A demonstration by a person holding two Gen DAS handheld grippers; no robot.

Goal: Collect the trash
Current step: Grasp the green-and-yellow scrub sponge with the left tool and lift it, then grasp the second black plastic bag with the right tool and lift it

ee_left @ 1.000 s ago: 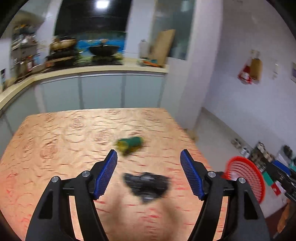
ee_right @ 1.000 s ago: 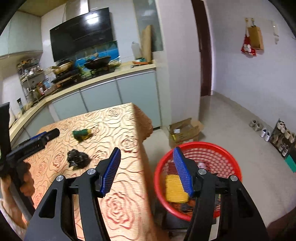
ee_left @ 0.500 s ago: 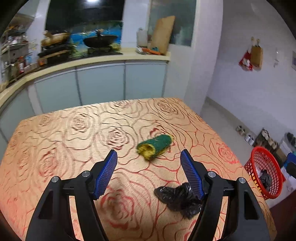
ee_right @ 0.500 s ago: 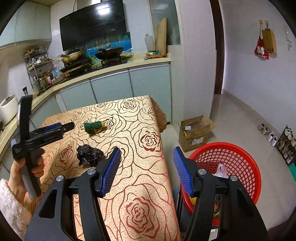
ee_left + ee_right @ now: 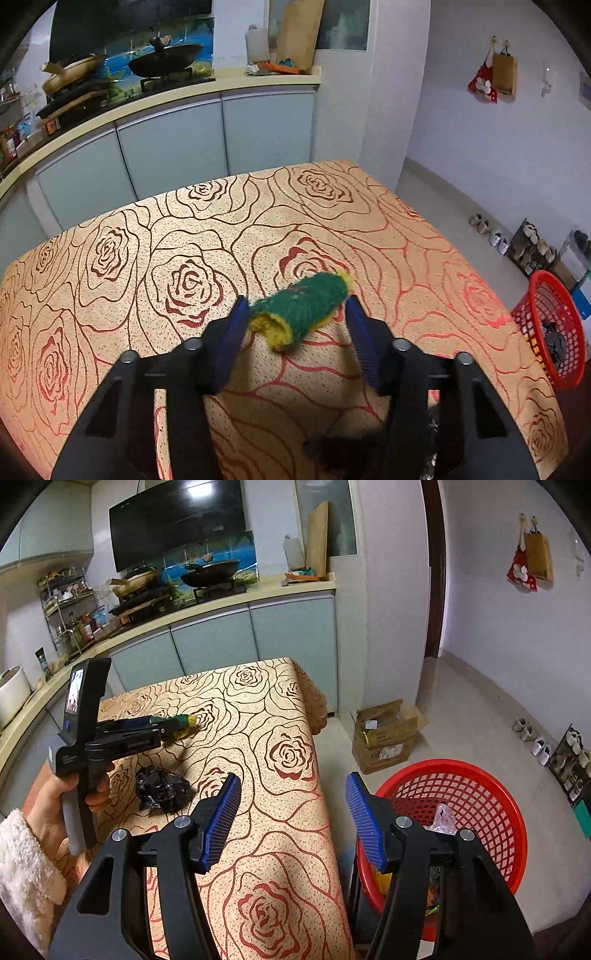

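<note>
- Left claw (image 5: 293, 325) spread apart around the green-and-yellow sponge (image 5: 301, 315) on the table (image 5: 147, 229)
- Right claw (image 5: 293, 816) apart, empty; only its view shows the black bag (image 5: 160, 788) left of it, red basket (image 5: 469, 786) right

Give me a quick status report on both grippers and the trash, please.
Left gripper open, straddling green-and-yellow sponge on table. Right gripper open, empty. Black bag on table; red basket beside table. Nothing blocking.
</note>
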